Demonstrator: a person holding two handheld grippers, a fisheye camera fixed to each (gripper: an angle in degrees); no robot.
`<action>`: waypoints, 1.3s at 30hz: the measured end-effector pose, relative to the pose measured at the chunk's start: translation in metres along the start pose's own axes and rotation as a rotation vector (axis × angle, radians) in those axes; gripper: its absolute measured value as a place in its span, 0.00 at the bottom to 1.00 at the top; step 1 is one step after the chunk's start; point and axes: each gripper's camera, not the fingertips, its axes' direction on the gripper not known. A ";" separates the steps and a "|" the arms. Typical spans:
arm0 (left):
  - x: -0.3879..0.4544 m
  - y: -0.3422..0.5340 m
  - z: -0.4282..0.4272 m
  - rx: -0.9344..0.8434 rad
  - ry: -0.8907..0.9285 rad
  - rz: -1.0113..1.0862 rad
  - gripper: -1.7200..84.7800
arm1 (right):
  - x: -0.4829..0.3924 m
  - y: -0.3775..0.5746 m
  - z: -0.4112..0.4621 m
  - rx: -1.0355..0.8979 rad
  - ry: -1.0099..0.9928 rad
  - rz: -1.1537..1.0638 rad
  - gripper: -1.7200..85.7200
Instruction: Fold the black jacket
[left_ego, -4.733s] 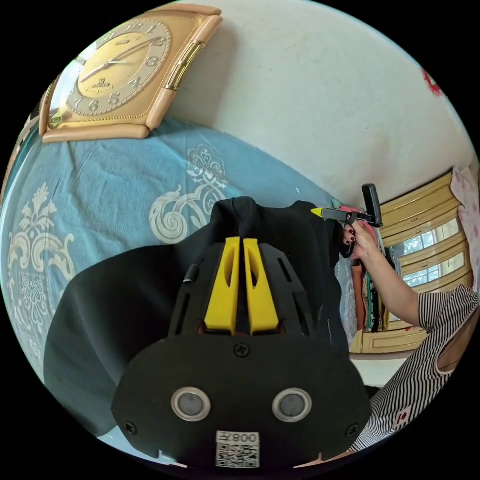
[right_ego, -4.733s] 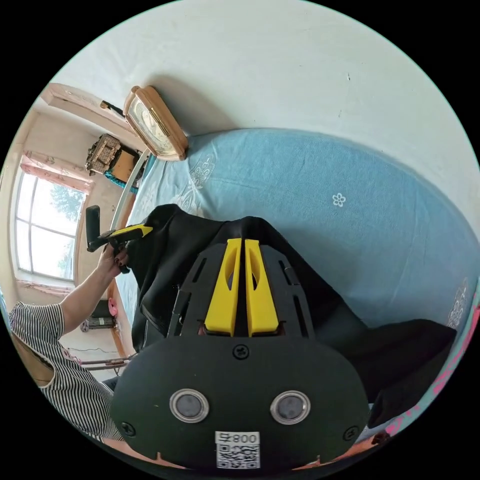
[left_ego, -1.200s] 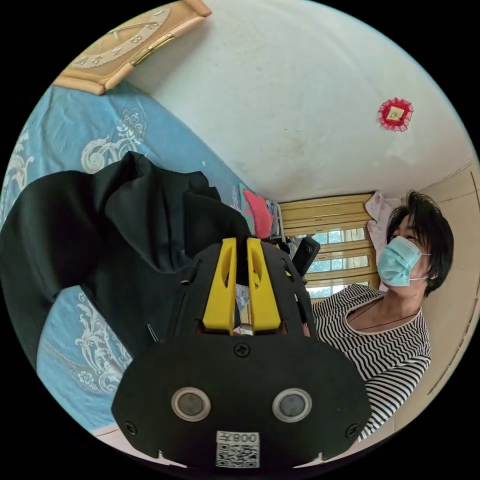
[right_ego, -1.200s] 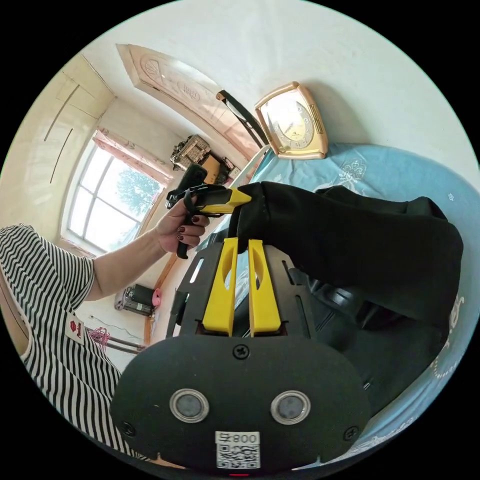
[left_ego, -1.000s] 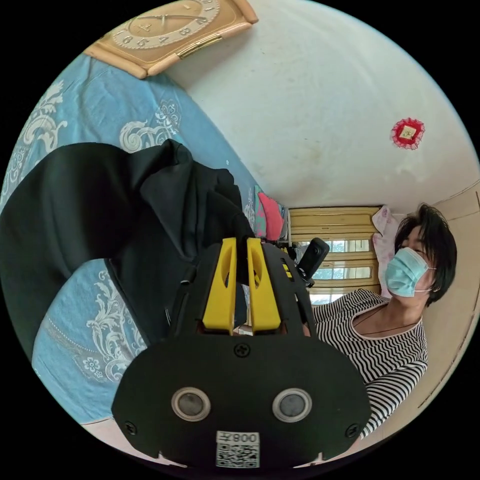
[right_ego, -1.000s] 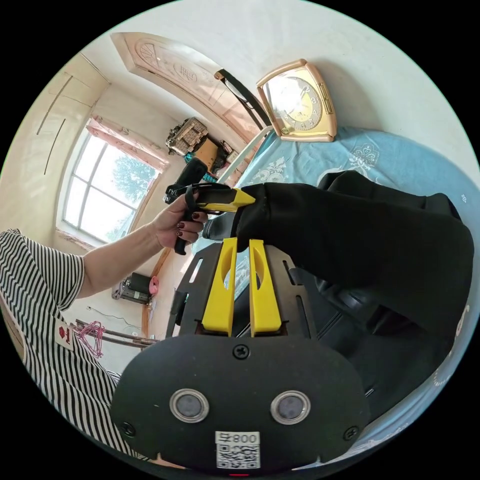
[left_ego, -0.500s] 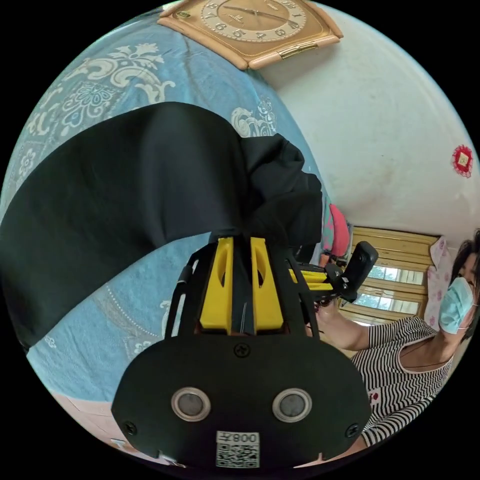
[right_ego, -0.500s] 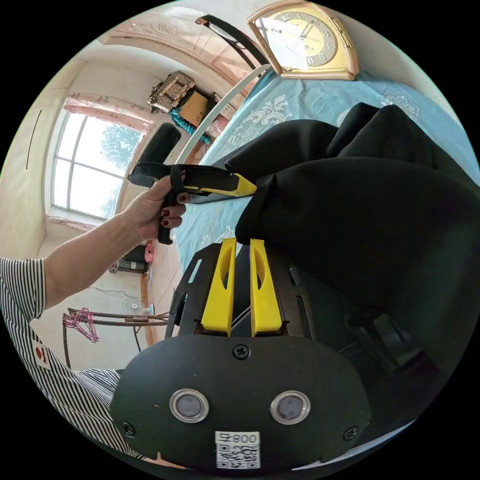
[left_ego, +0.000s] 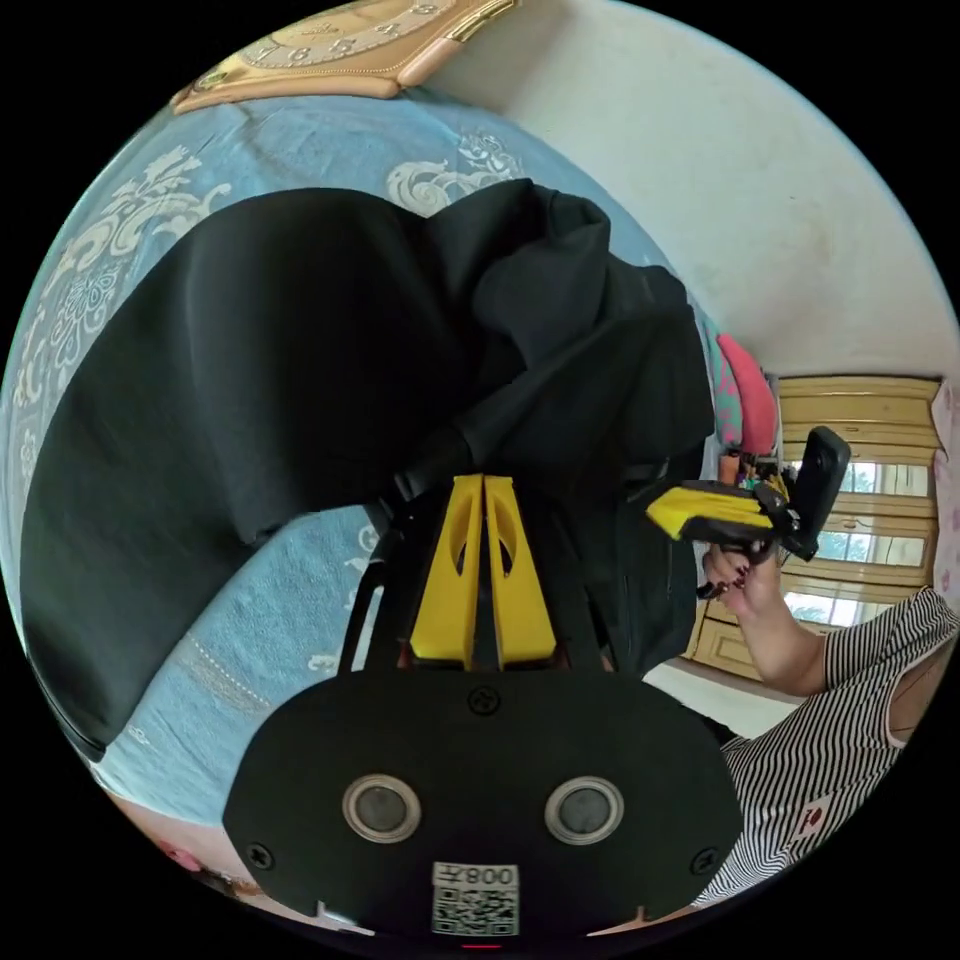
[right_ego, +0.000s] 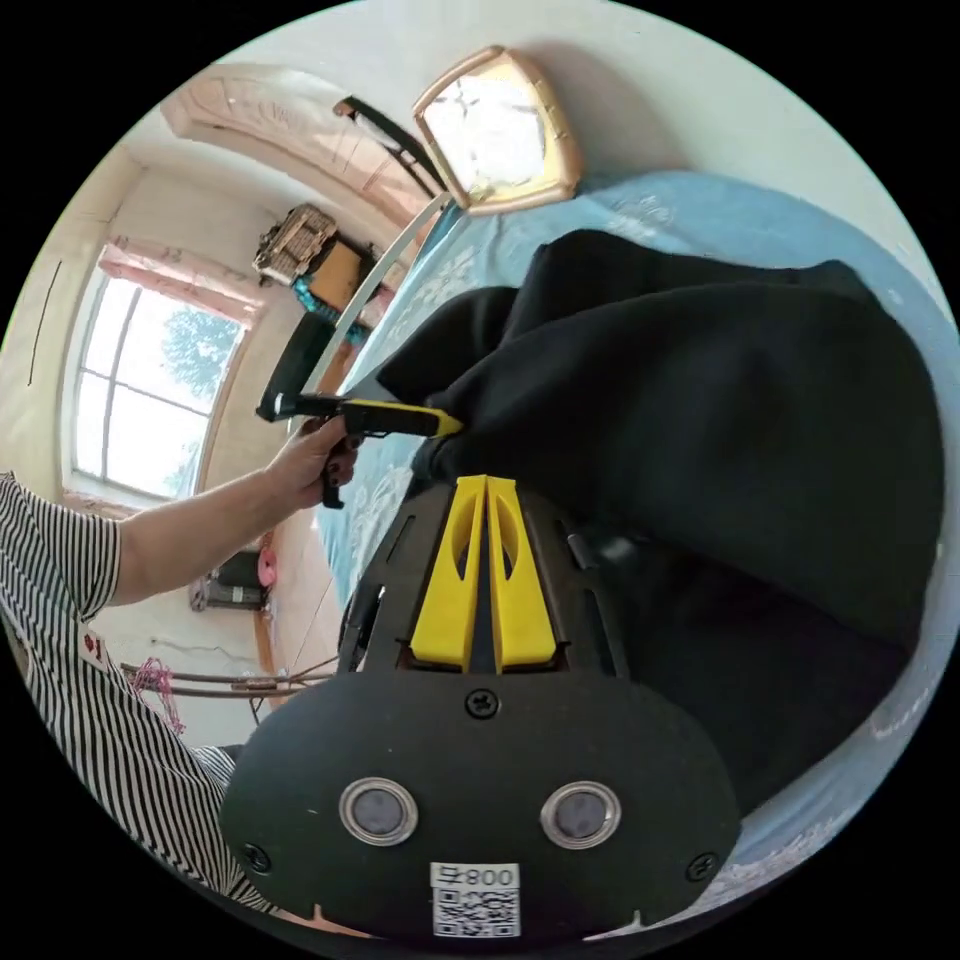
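Observation:
The black jacket (left_ego: 300, 340) lies bunched and doubled over on the blue bedspread (left_ego: 110, 260). My left gripper (left_ego: 484, 482) is shut, its yellow jaws pinching a black edge of the jacket at their tips. In the same view the right gripper (left_ego: 655, 512) is in a hand at the right, tips against the jacket's side. In the right gripper view the jacket (right_ego: 720, 400) hangs in a thick fold, and my right gripper (right_ego: 486, 482) is shut on its edge. Just above it the left gripper (right_ego: 455, 425) meets the same bunch of cloth.
A gold clock (right_ego: 500, 125) leans on the white wall at the bed's far end. Pink and teal folded clothes (left_ego: 745, 395) are stacked past the jacket. The person in a striped top (left_ego: 850, 700) stands beside the bed. Windows (right_ego: 150, 400) and hangers (right_ego: 150, 685) lie behind.
Both views have swung with the hands. The jacket now covers more of the bedspread, and the right gripper stands farther to the side of the left one. Both grippers stay shut on the cloth.

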 end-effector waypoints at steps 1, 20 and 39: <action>0.005 0.002 -0.006 0.036 -0.001 0.012 0.02 | 0.019 0.011 -0.036 0.071 0.067 0.056 0.02; 0.202 -0.148 0.135 -0.068 0.113 0.521 0.02 | 0.089 0.131 -0.113 0.201 0.373 0.397 0.02; 0.068 -0.030 0.074 0.166 0.200 0.363 0.02 | 0.035 0.057 -0.163 0.300 0.368 0.322 0.02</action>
